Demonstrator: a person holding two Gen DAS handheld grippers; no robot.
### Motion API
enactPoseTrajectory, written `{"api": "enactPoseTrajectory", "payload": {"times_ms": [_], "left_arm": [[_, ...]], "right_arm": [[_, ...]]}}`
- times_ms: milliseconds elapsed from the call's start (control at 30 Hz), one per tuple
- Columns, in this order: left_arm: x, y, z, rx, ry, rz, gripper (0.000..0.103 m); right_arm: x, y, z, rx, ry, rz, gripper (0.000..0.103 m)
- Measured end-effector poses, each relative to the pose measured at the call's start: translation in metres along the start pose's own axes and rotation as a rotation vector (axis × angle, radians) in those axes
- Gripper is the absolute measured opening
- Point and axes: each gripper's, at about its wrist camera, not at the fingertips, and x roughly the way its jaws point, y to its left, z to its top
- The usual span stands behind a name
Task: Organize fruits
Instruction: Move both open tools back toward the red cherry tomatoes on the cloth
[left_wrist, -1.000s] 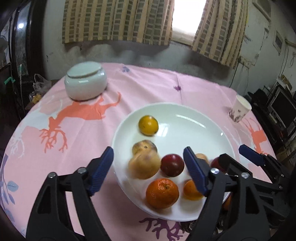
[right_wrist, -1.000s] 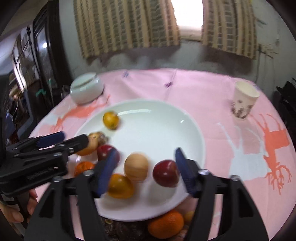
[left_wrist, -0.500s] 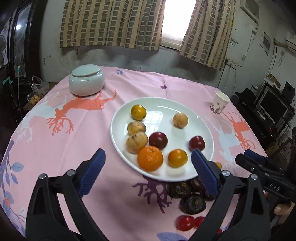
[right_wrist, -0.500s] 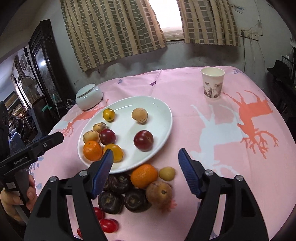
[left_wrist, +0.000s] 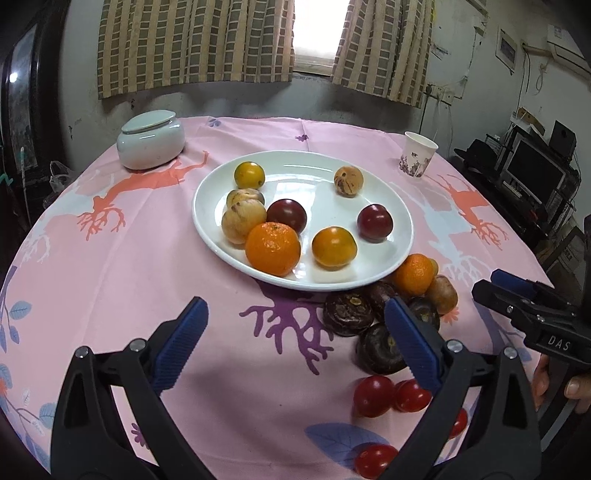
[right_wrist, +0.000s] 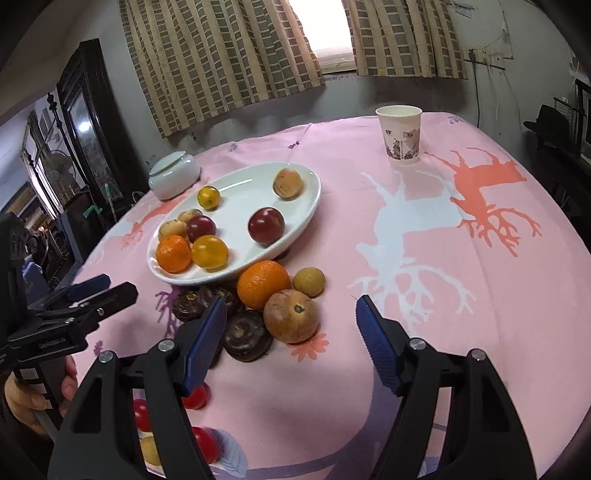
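Note:
A white plate (left_wrist: 400, 218) (right_wrist: 310, 206) holds several fruits: an orange (left_wrist: 272, 248), yellow, dark red and tan ones. Beside its near edge on the pink cloth lie an orange (right_wrist: 263, 283), a brown fruit (right_wrist: 291, 316), a small yellow-green fruit (right_wrist: 309, 281), dark brown fruits (left_wrist: 347, 308) and red cherry tomatoes (left_wrist: 373, 396). My left gripper (left_wrist: 295, 343) is open and empty above the cloth in front of the plate. My right gripper (right_wrist: 291, 339) is open and empty, just short of the loose pile.
A white lidded jar (left_wrist: 150, 139) stands at the back left. A paper cup (right_wrist: 399, 137) stands at the back right. The round table's edge drops off on all sides. Furniture and a monitor (left_wrist: 532, 173) stand to the right.
Both grippers have pulled back and up from the plate. The loose fruits in front of the plate have come into view. Both stay open.

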Motion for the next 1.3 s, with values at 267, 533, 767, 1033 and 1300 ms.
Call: {"api": "enactPoseTrajectory", "payload": {"times_ms": [267, 533, 767, 1033, 1300], "left_arm": [[-0.009, -0.025, -0.007, 0.155, 0.013, -0.024, 0.101], [-0.001, -0.02, -0.011, 0.123, 0.078, -0.059, 0.101], [-0.007, -0.025, -0.023, 0.149, 0.098, -0.093, 0.101], [-0.002, -0.021, -0.037, 0.154, 0.152, -0.096, 0.101], [-0.01, -0.021, -0.046, 0.151, 0.177, -0.137, 0.101]], "right_arm": [[-0.004, 0.005, -0.003, -0.058, -0.035, -0.041, 0.073], [0.006, 0.005, -0.006, -0.056, 0.045, -0.043, 0.073], [0.008, 0.004, -0.007, -0.046, 0.082, -0.016, 0.073], [0.002, 0.023, -0.011, -0.092, 0.17, 0.068, 0.073], [-0.007, 0.032, -0.014, -0.154, 0.207, 0.124, 0.073]]}}
